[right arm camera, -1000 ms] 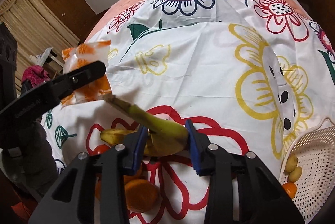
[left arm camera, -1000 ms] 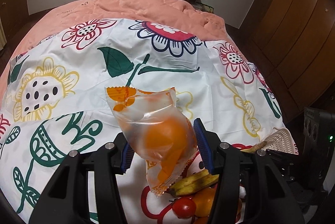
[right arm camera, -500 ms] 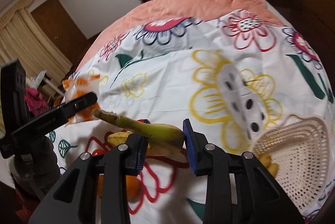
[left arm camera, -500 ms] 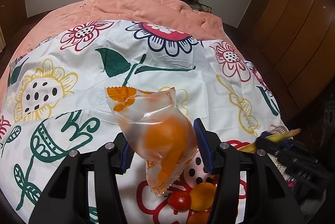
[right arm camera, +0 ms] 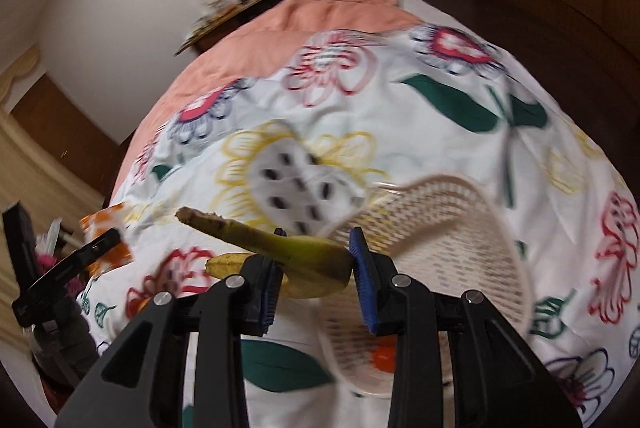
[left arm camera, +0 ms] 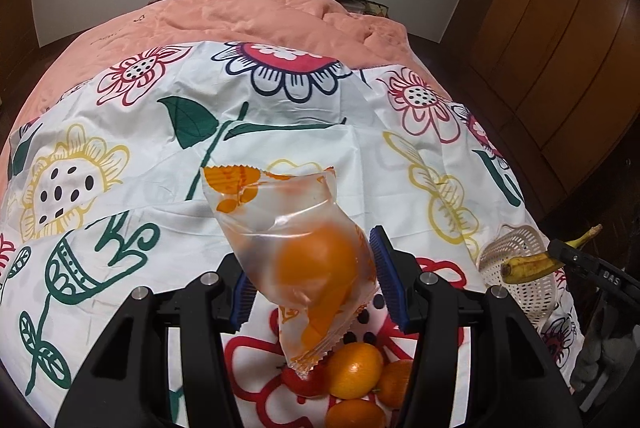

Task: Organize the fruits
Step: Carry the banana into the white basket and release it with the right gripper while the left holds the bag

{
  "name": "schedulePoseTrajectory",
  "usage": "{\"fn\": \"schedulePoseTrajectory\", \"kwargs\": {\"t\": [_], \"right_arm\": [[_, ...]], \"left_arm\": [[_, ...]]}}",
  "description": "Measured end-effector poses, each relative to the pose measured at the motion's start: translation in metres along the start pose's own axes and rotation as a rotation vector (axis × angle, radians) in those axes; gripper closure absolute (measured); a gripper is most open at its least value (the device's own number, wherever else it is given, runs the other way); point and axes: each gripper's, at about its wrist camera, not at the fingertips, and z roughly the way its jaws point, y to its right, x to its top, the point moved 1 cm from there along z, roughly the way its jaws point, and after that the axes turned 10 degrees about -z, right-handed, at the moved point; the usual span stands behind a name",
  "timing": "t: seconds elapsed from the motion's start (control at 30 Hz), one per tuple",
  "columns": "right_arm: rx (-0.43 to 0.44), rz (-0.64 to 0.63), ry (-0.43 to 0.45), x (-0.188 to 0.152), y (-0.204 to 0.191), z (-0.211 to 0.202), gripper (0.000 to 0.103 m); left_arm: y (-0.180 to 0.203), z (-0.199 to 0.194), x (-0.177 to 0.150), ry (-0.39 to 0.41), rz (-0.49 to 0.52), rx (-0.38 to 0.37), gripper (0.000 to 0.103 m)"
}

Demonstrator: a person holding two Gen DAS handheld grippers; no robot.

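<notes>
Left gripper [left arm camera: 314,284]: we clamp a bagged orange [left arm camera: 316,268] above the loose fruit [left arm camera: 352,372].
Right gripper [right arm camera: 314,278]: we grip a banana [right arm camera: 296,252] over the white basket [right arm camera: 460,228].

sheet [left arm camera: 320,155]: white, flower print | basket [right arm camera: 460,228]: cream | banana [right arm camera: 304,252]: yellow-green | tong pads [left arm camera: 384,276]: blue

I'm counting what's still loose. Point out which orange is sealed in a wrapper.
The orange in the clear plastic packet, held up between the left gripper's blue pads. The other oranges lie bare on the floral sheet beneath it, beside a tomato.
</notes>
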Motion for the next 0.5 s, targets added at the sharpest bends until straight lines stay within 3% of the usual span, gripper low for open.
{"fn": "schedulePoseTrajectory", "kwargs": {"t": [0.5], "right_arm": [[-0.095,0.180,-0.101,-0.029,0.073,0.038,0.070]], "left_arm": [[0.028,-0.002,-0.009,-0.015,0.056,-0.013,0.049]]}}
